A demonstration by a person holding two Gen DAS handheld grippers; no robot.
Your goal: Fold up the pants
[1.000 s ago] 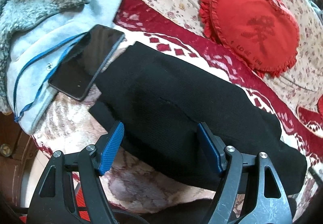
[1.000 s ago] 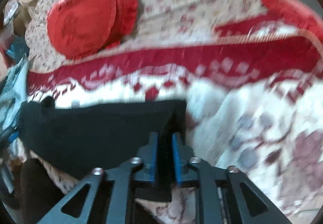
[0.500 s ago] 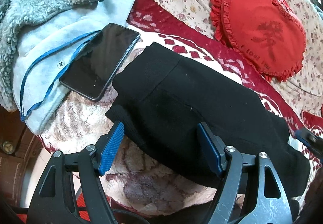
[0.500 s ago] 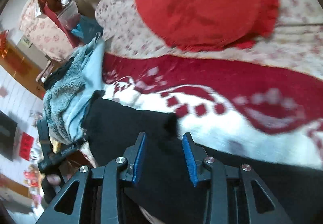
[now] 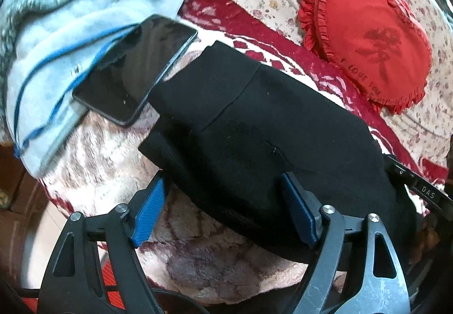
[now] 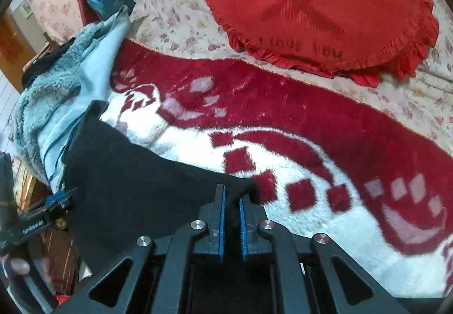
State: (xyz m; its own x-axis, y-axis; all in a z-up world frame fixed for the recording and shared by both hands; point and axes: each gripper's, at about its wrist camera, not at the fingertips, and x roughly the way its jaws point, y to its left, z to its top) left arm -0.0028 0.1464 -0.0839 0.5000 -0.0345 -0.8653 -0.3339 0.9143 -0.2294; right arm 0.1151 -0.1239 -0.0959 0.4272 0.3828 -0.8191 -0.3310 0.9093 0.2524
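Observation:
The black pants [image 5: 254, 130] lie folded on a red and white plush blanket [image 5: 113, 150], waistband toward a phone. My left gripper [image 5: 223, 215] is open, its blue pads on either side of the near edge of the pants, holding nothing. In the right wrist view the pants [image 6: 136, 186] stretch left, and my right gripper [image 6: 230, 200] is shut on their right-hand corner. The left gripper's body shows at the far left of that view [image 6: 31, 226].
A black phone [image 5: 133, 70] lies partly on a light blue fleece jacket [image 5: 65, 19] just left of the pants. A red heart-shaped cushion [image 5: 368, 31] sits on the floral bedspread [image 6: 175, 11] behind. The bed edge and the floor are at lower left.
My right gripper opened about half a second ago and has shut again on the corner of the pants. The left gripper stays open and has drawn back slightly, showing more of the waistband.

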